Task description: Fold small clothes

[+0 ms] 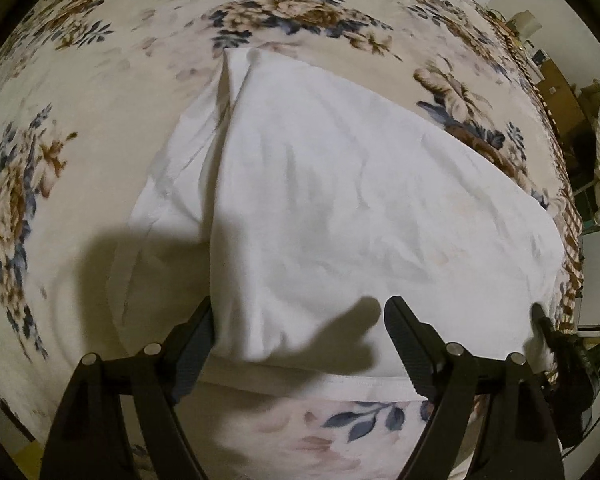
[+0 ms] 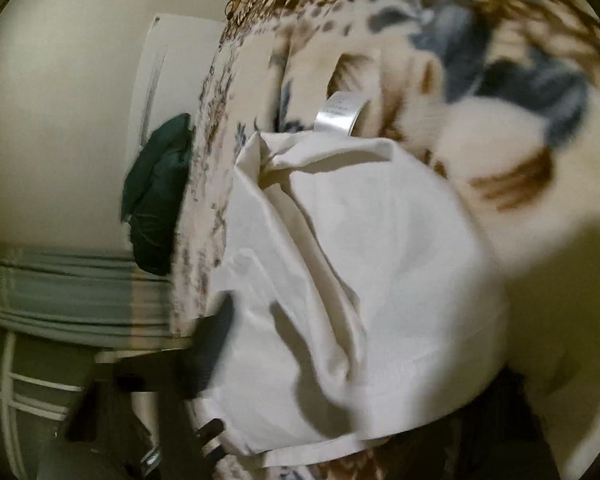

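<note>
A white garment (image 1: 340,208) lies on a floral blanket (image 1: 80,100), with one side folded over along a crease at its left. My left gripper (image 1: 298,322) hovers over the garment's near hem with its fingers wide apart and nothing between them. The right gripper's black body (image 1: 548,328) shows at the garment's right edge. In the right wrist view the white garment (image 2: 360,280) is bunched over the gripper and hides most of both fingers (image 2: 216,344). The view is blurred, so I cannot tell whether they grip the cloth.
The blanket's checked border (image 1: 568,216) runs along the bed's right edge. A dark green cloth (image 2: 160,200) sits at the bed's side. A silver label (image 2: 340,116) sticks out above the white garment. Furniture and boxes (image 1: 556,84) stand beyond the bed.
</note>
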A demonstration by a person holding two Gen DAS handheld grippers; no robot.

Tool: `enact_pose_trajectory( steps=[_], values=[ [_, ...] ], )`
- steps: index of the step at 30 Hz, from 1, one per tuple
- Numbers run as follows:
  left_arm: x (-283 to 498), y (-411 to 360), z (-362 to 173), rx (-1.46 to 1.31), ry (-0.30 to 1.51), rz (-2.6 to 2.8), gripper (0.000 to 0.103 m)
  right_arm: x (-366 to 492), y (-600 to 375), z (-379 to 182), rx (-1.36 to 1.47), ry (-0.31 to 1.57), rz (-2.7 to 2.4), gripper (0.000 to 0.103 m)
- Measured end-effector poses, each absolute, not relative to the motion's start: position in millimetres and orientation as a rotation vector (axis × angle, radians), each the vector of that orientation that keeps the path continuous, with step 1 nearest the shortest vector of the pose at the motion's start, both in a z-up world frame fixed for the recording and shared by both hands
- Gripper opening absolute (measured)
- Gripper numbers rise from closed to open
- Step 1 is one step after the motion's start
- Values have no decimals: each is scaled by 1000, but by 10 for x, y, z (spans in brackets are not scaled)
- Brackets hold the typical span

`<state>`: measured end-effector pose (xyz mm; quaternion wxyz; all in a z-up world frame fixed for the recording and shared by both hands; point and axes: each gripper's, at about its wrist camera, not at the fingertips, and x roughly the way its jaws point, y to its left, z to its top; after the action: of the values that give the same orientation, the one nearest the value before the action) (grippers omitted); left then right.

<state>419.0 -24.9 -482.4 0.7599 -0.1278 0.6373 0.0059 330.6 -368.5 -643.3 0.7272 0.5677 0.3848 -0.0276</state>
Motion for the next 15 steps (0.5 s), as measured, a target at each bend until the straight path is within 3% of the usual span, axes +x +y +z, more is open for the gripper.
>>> enact_pose_trajectory(
  steps=[7, 15],
  values=[
    [4117, -59, -4729, -357, 1374, 46, 83, 3427, -3555, -6017, 1097, 896, -145, 10],
    [3905, 553, -4458, -464, 1312, 127, 82, 3958, -2593, -5062, 575, 945, -100, 10]
  ],
)
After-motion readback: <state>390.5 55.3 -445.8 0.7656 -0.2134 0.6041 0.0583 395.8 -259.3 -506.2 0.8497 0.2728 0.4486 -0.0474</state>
